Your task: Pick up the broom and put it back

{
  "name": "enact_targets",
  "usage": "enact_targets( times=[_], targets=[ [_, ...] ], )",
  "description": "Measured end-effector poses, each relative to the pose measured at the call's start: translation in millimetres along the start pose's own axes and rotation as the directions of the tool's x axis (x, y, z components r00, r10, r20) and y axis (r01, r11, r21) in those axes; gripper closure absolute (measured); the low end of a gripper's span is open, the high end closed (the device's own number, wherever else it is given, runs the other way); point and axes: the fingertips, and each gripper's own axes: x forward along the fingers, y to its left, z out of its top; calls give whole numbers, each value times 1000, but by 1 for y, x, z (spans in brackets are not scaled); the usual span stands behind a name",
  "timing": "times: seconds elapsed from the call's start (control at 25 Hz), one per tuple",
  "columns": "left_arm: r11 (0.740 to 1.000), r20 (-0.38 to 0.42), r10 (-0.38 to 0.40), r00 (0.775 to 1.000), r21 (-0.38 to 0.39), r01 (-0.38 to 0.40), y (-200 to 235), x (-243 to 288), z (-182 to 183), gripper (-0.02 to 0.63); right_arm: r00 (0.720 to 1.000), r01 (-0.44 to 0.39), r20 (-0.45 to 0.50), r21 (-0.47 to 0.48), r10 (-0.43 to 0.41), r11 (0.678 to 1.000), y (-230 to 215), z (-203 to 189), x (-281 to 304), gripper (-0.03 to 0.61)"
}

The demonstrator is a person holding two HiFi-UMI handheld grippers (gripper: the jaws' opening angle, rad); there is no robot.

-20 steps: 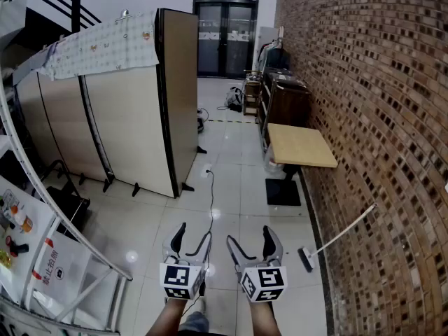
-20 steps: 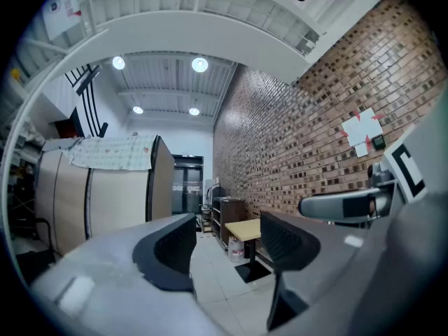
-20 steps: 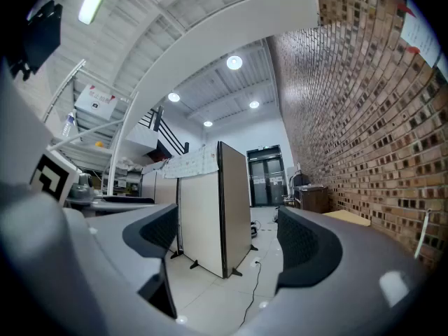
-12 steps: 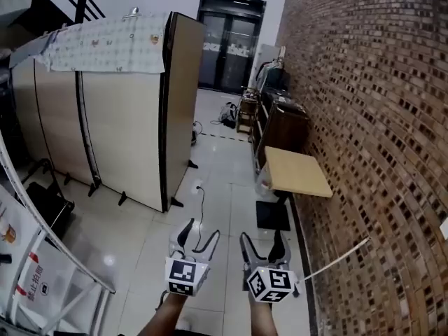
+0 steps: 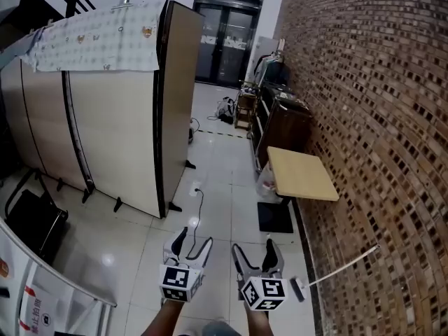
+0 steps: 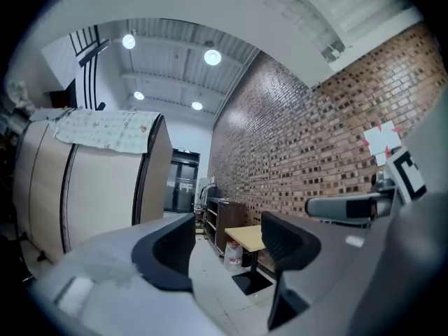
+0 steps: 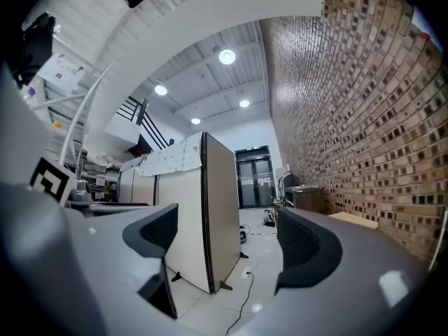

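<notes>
The broom (image 5: 338,266) leans on the brick wall at the lower right, its thin white handle slanting up the bricks and its dark head (image 5: 297,289) on the tiled floor. My right gripper (image 5: 253,250) is held level just left of that head, open and holding nothing; its own view (image 7: 227,240) shows only floor and the partition between the jaws. My left gripper (image 5: 194,242) is beside it, also open and holding nothing, and in its own view (image 6: 227,247) the jaws frame the small table.
A small wooden table (image 5: 302,173) on a black base (image 5: 274,217) stands against the brick wall (image 5: 371,117) ahead. A tall folding partition (image 5: 119,117) lines the left. A cable (image 5: 196,208) runs over the floor tiles. A dark cabinet (image 5: 287,121) stands further back.
The head view has shifted, and the partition and table look nearer. The broom's head, hidden behind the right gripper half a second ago, shows again just right of it. Both grippers stay open.
</notes>
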Motion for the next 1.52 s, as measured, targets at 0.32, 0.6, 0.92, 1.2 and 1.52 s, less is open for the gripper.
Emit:
enact_targets(
  times=[0.32, 0.6, 0.92, 1.2, 1.52],
  targets=[
    [999, -3, 30, 1000, 32, -30, 42, 108, -2, 318, 998, -57, 12, 12, 57, 998, -44, -4, 111, 141],
    [996, 44, 17, 999, 81, -21, 46, 231, 28, 319, 993, -108, 50, 3, 108, 994, -110, 17, 216, 141],
    [999, 17, -23, 1000, 22, 22, 24, 346, 18, 319, 991, -126, 32, -33, 127, 992, -184, 16, 280, 141],
    [994, -13, -104, 994, 29, 105, -16, 410, 0, 319, 996, -81, 31, -39, 83, 996, -241, 13, 288, 141],
    [945, -19, -325, 946, 24, 325, -97, 500, -15, 322, 988, 147, 50, -23, -145, 989, -347, 4, 276, 141]
  ],
)
